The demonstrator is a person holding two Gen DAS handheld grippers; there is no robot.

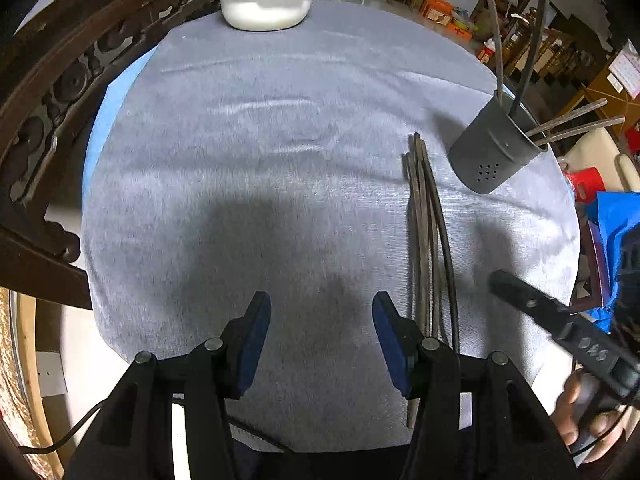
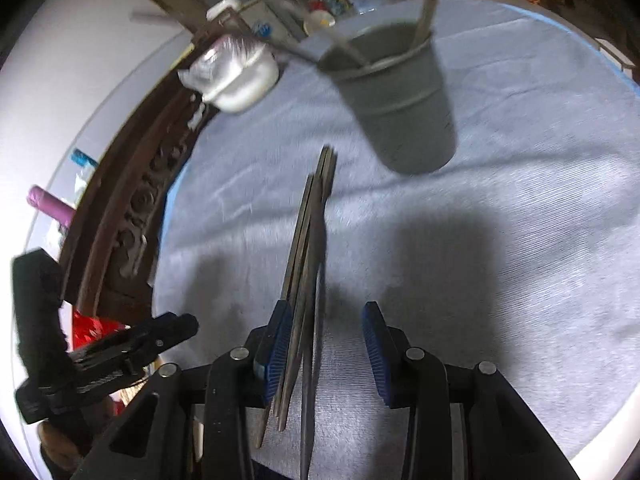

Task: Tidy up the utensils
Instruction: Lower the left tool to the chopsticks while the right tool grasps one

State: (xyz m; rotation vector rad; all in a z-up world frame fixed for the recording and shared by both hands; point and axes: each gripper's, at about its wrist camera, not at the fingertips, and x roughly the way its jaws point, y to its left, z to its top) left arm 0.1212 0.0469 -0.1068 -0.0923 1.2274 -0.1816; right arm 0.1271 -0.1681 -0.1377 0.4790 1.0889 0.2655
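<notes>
Several dark chopsticks (image 1: pixel 426 240) lie in a bundle on the grey cloth, right of my left gripper (image 1: pixel 320 320), which is open and empty. A dark grey utensil cup (image 1: pixel 494 148) stands behind them with several chopsticks sticking out. In the right wrist view the bundle (image 2: pixel 310 264) runs between the fingers of my right gripper (image 2: pixel 326 332), close to the left pad (image 2: pixel 278 340). Its jaws are open and hover over the bundle. The cup (image 2: pixel 394 100) is ahead of it. The right gripper also shows in the left wrist view (image 1: pixel 504 282).
A white bowl with a plastic bag (image 1: pixel 266 4) sits at the table's far edge. A carved dark wooden chair back (image 1: pixel 48 112) curves along the left side. The grey cloth (image 1: pixel 260 160) covers the round table. Cluttered shelves stand behind.
</notes>
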